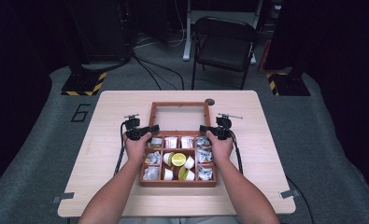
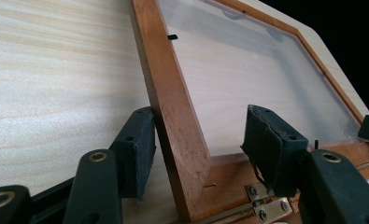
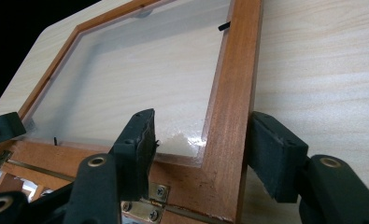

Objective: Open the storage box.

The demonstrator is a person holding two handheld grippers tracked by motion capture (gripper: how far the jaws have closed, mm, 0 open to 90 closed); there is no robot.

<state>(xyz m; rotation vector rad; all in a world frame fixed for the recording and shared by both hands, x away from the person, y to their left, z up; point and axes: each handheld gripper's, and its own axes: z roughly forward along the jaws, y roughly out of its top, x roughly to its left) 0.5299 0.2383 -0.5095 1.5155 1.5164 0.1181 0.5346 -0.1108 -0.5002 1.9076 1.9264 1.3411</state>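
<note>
- Two grippers set at the hinged lid (image 1: 179, 116) of a wooden box (image 1: 178, 182), mid-table (image 1: 112, 112); lid swung fully back and lying flat behind the compartments
- Left gripper (image 2: 198, 149) astride the lid's left side rail near the hinge corner, jaws apart: one pad (image 2: 142, 154) just beside the outer face of the rail, the other pad over the clear pane, with a gap
- Right gripper (image 3: 205, 149) mirrored on the right side rail, jaws likewise spread, neither pad (image 3: 142, 140) pressed to the wood as far as can be judged
- Seen from above: left gripper (image 1: 140, 131) and right gripper (image 1: 214, 131) at the two rear corners of the tray, hands (image 1: 138, 147) behind them
- Compartments filled with wrapped sachets (image 1: 171, 142), small white cups (image 1: 188, 162) and a lime half (image 1: 178, 159)
- Handling, as a judgement: stiff hardwood frame, moderately light, smooth varnish likely a bit slippery under rubber pads; clear pane (image 3: 140, 74) probably thin, prone to scratching or flexing
- Best hold: across the wooden rails, not the pane; both sides lifted evenly to spare the small brass hinges (image 3: 149, 203) from twist
- Risk: lid dropping onto the contents if one pad slips
</note>
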